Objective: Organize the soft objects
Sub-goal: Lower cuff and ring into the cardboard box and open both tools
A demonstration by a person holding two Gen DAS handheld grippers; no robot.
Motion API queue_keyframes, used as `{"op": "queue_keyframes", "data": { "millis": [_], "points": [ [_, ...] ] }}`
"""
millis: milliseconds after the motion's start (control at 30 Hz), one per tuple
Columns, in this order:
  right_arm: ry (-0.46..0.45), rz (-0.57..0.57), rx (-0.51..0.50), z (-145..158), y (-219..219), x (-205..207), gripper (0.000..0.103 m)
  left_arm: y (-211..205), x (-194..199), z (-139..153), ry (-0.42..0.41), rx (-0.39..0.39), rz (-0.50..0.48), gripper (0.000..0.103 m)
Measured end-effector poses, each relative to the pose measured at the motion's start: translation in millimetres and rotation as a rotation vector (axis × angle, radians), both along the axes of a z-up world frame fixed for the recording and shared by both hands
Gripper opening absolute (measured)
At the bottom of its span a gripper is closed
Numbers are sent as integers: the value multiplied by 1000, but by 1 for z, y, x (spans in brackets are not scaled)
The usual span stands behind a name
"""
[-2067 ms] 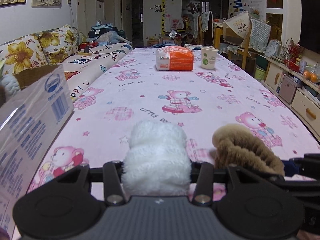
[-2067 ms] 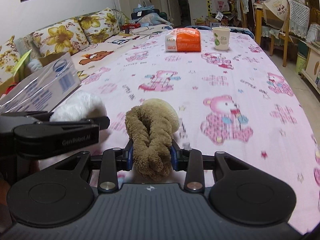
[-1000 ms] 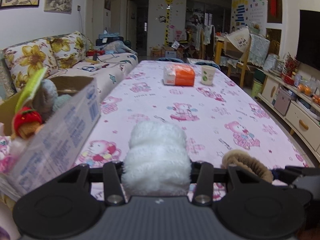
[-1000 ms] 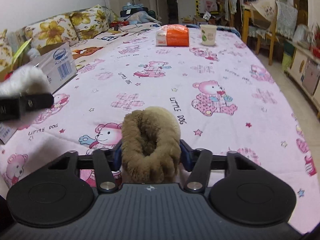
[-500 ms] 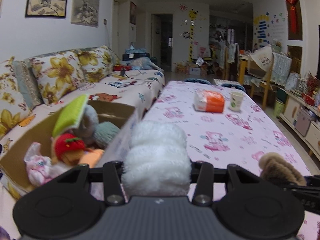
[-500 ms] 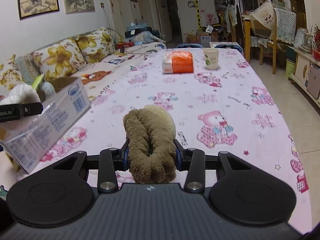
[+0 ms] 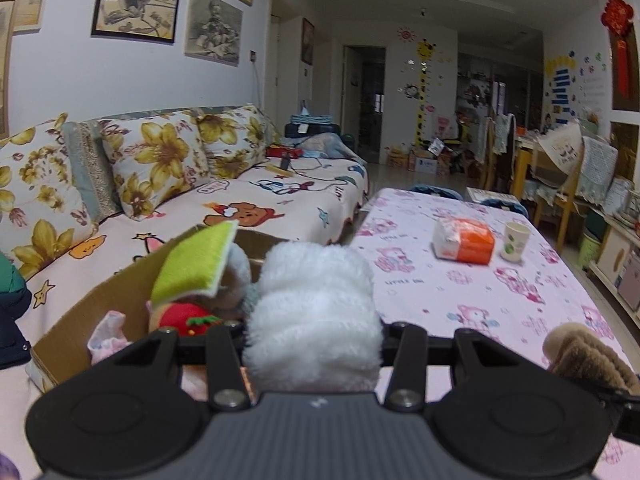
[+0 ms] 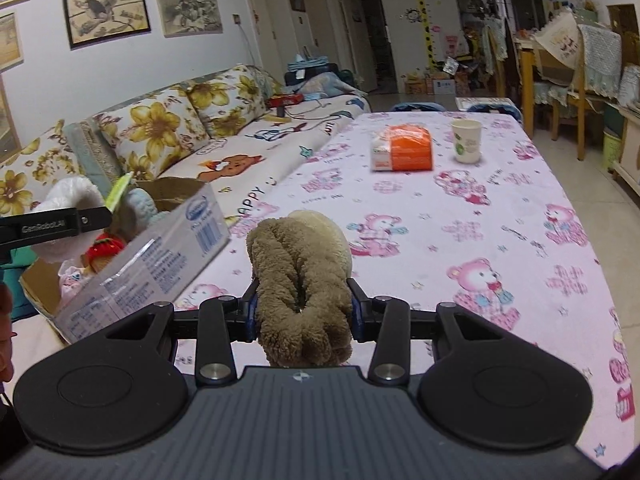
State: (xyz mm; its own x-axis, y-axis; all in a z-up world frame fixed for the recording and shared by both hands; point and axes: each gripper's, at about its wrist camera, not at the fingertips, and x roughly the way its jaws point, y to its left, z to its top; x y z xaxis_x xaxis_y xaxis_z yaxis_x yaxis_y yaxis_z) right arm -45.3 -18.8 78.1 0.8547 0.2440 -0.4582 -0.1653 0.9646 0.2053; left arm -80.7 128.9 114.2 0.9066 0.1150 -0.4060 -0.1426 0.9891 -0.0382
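Note:
My left gripper (image 7: 314, 336) is shut on a white fluffy soft toy (image 7: 314, 312) and holds it in the air over the near right side of an open cardboard box (image 7: 120, 284). The box holds several soft things, among them a red strawberry toy (image 7: 182, 316) and a green sponge (image 7: 196, 264). My right gripper (image 8: 302, 308) is shut on a brown plush toy (image 8: 300, 276) and holds it above the pink tablecloth, right of the box (image 8: 160, 248). The left gripper with the white toy (image 8: 60, 196) shows at the left of the right wrist view.
The table has a pink bear-print cloth (image 8: 460, 216). An orange and white tissue pack (image 8: 402, 148) and a paper cup (image 8: 466, 141) stand at its far end. A sofa with flowered cushions (image 7: 160, 164) runs along the left wall. Chairs stand at the far right.
My left gripper has lifted the white toy off the table and carried it left over the box. My right gripper has lifted the brown toy and moved it a little toward the box.

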Motion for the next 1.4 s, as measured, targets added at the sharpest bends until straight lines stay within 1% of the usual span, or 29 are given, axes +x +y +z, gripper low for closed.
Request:
{"op": "queue_keyframes", "data": {
  "millis": [233, 333, 467, 567, 733, 767, 900, 1033, 1067, 1200, 1333, 1367, 1400],
  "points": [
    [-24, 71, 8, 12, 16, 14, 51, 19, 14, 9, -25, -24, 60, 44],
    [-36, 101, 18, 18, 27, 25, 51, 29, 21, 11, -33, -41, 87, 44],
    [-50, 139, 19, 23, 40, 37, 51, 44, 32, 12, -36, -83, 119, 44],
    [-59, 161, 14, 29, 50, 51, 51, 53, 39, 13, -44, -93, 141, 44],
    [-69, 202, 11, 34, 64, 68, 51, 66, 50, 6, -40, -108, 155, 44],
    [-69, 222, 10, 37, 72, 77, 51, 69, 51, 3, -34, -111, 158, 44],
    [-74, 255, 11, 42, 86, 87, 51, 86, 53, -3, -20, -138, 173, 44],
    [-84, 306, 37, 49, 102, 100, 51, 104, 52, -4, -22, -159, 205, 44],
    [-83, 324, 55, 50, 110, 107, 51, 109, 52, -5, -21, -164, 213, 44],
    [-70, 357, 75, 48, 122, 107, 52, 126, 54, -13, -4, -194, 248, 44],
    [-12, 405, 100, 34, 142, 110, 53, 132, 59, -24, 31, -216, 253, 44],
    [-12, 405, 100, 34, 142, 110, 54, 132, 60, -26, 41, -213, 248, 44],
    [3, 417, 97, 30, 148, 111, 60, 131, 61, -28, 50, -209, 244, 44]
  ]
}}
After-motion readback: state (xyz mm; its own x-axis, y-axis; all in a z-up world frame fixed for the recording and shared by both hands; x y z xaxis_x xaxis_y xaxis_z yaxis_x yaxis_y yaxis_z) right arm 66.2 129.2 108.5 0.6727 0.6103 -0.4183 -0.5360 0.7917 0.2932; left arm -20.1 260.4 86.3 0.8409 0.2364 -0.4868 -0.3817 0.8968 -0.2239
